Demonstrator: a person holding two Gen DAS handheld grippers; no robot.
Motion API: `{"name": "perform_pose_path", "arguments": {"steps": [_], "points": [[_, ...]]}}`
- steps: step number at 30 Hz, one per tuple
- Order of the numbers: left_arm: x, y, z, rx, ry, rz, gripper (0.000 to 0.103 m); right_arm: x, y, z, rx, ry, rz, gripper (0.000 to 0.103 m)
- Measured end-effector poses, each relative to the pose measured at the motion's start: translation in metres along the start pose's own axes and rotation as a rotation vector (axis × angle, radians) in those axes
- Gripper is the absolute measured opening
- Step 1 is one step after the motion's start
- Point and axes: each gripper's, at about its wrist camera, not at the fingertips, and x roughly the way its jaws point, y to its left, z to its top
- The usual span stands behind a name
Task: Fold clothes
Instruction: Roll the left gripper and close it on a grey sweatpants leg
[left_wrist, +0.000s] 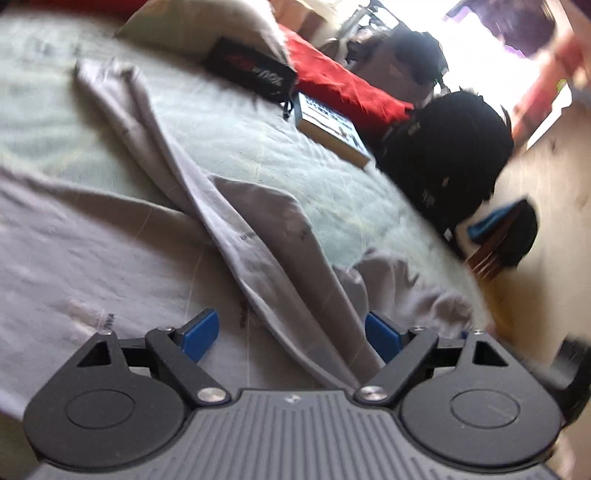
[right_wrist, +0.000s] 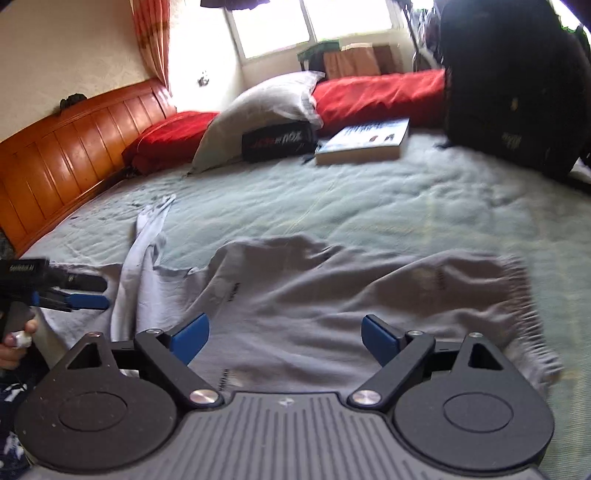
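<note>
black pouch (right_wrist: 277, 142), upside-down "nox"

left tongs (left_wrist: 291, 334): wide apart, empty | grey garment (left_wrist: 240, 236): rumpled on green bedspread (left_wrist: 229, 136)

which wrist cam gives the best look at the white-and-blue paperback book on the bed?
Right wrist: the white-and-blue paperback book lies near centre, cover and page edge fairly sharp, beside the black pouch. Left wrist shows the same book, smaller, tilted and motion-blurred.
</note>
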Motion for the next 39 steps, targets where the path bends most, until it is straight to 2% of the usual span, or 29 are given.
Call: {"name": "perform_pose_path", "arguments": {"steps": [3,8,12,14,18,20,24,30,32,34,37,39], "points": [[0.013,0.013,0.015,-0.066,0.021,-0.047,0.086,0.007,0.002,0.003,0.033,0.015,0.037,0.093],[0.034,0.032,0.031,-0.193,0.034,-0.109,0.085,0.017,-0.002,0.005,0.068,0.038,0.032,0.093],[0.04,0.029,0.028,-0.207,0.026,-0.129,0.085,0.023,-0.006,0.008,0.091,0.046,0.038,0.093],[0.039,0.026,0.02,-0.214,0.04,-0.177,0.085,0.023,-0.008,0.01,0.099,0.045,0.047,0.093],[0.045,0.035,0.022,-0.249,0.008,-0.188,0.083,0.026,-0.012,0.013,0.113,0.045,0.046,0.093],[0.05,0.047,0.025,-0.302,-0.029,-0.19,0.074,0.029,-0.014,0.013,0.124,0.049,0.044,0.093],[0.052,0.054,0.025,-0.334,-0.075,-0.196,0.069,0.03,-0.016,0.011,0.13,0.056,0.04,0.093],[0.048,0.068,0.014,-0.386,-0.139,-0.194,0.041,0.03,-0.018,0.01,0.145,0.06,0.027,0.093],[0.048,0.072,0.014,-0.405,-0.135,-0.194,0.031,0.029,-0.017,0.01,0.136,0.062,0.02,0.093],[0.048,0.074,0.016,-0.428,-0.124,-0.197,0.027,0.028,-0.016,0.01,0.132,0.061,0.006,0.093],[0.049,0.072,0.018,-0.426,-0.124,-0.205,0.026,0.027,-0.016,0.009,0.135,0.061,0.004,0.093],[0.05,0.081,0.016,-0.467,-0.136,-0.249,0.027,0.026,-0.015,0.008,0.134,0.062,0.001,0.093]]}}
